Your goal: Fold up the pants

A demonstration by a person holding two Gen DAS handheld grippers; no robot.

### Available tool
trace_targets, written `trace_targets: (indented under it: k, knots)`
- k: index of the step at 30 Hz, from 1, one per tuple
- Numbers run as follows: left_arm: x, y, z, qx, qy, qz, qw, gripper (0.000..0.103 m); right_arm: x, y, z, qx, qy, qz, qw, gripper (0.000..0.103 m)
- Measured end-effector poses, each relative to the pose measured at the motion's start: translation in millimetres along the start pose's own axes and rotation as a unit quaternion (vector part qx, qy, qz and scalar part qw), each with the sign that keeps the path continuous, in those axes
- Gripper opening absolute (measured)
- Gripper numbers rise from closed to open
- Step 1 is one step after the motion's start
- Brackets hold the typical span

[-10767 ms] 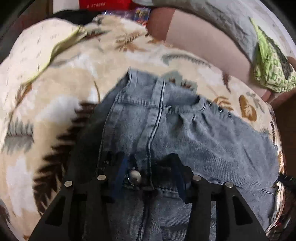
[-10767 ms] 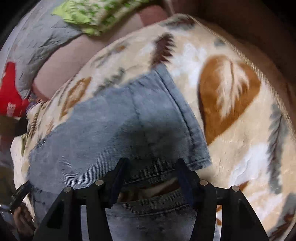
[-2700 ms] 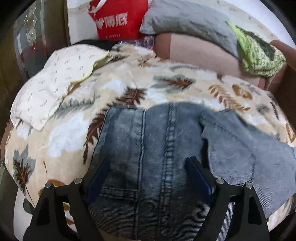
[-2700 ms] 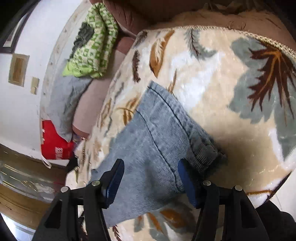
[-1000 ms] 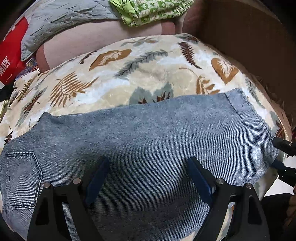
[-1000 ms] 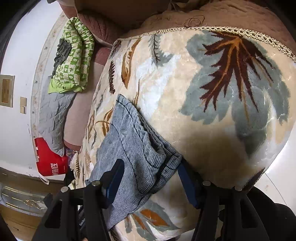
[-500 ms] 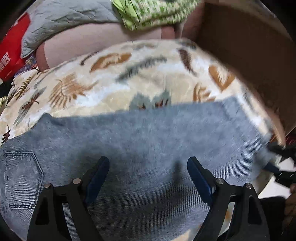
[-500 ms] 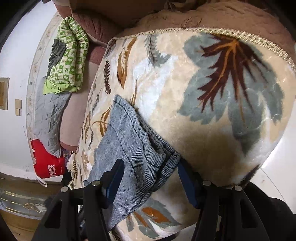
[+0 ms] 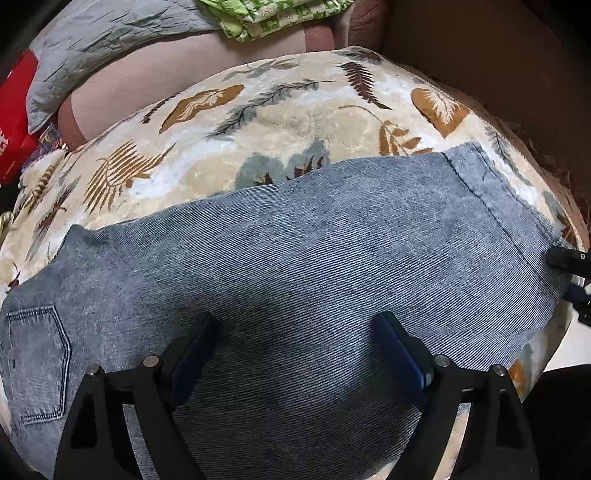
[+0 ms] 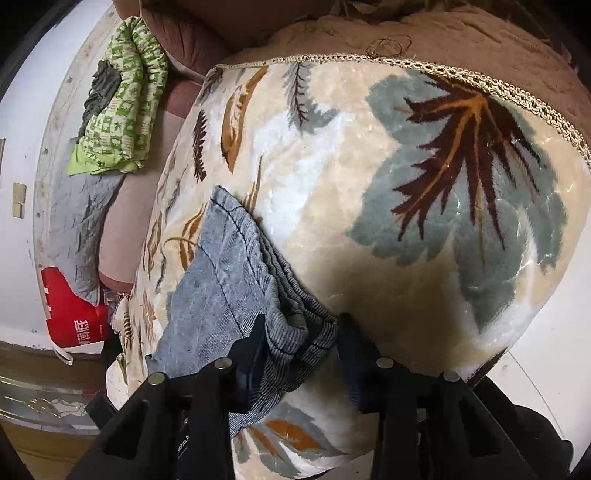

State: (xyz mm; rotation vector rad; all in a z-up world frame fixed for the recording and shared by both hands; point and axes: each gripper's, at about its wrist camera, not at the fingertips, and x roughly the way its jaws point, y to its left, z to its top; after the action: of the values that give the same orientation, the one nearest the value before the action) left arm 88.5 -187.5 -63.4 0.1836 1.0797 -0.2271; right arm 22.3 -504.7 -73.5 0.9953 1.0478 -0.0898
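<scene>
— On the leaf-print blanket point(image 9: 295, 122), what lies there?
— The pants point(image 9: 295, 258), stretched flat across it, hem towards the blanket's braided edge, back pocket at the other end.
— And the left gripper point(image 9: 295, 339)?
— Jaws wide above the mid-leg denim, nothing pinched.
— The right gripper point(image 10: 299, 343)?
— Its jaws have just been closing, now narrow, with the bunched hem layers between them at the blanket's near edge; whether the pads press yet, I cannot tell.
— The room?
— A brown sofa back, a grey quilted pillow point(image 9: 110, 33), a green patterned cloth point(image 10: 118, 99), a red bag point(image 10: 70, 314), a white wall.
</scene>
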Motion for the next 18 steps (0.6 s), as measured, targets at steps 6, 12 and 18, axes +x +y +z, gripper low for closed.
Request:
trace_targets:
  k: [6,12,18]
  knots:
    - [0.9,-5.3,-2.0,-0.001,0.001,0.008,1.0,0.088,7.1,12.3,1.3,-0.025,0.0,-0.013,1.0,0.049]
    - [6.1,-5.7,-0.7,0.003,0.01,0.012,0.9999,0.091,5.8,35.1,-4.5,-0.074,-0.016,-0.045,0.996,0.025]
    - [7.8,-3.5,0.8,-0.006,0.016,0.006,0.9998,0.091,-11.6,84.6,-13.2,-0.144,-0.048,-0.058,0.987,0.024]
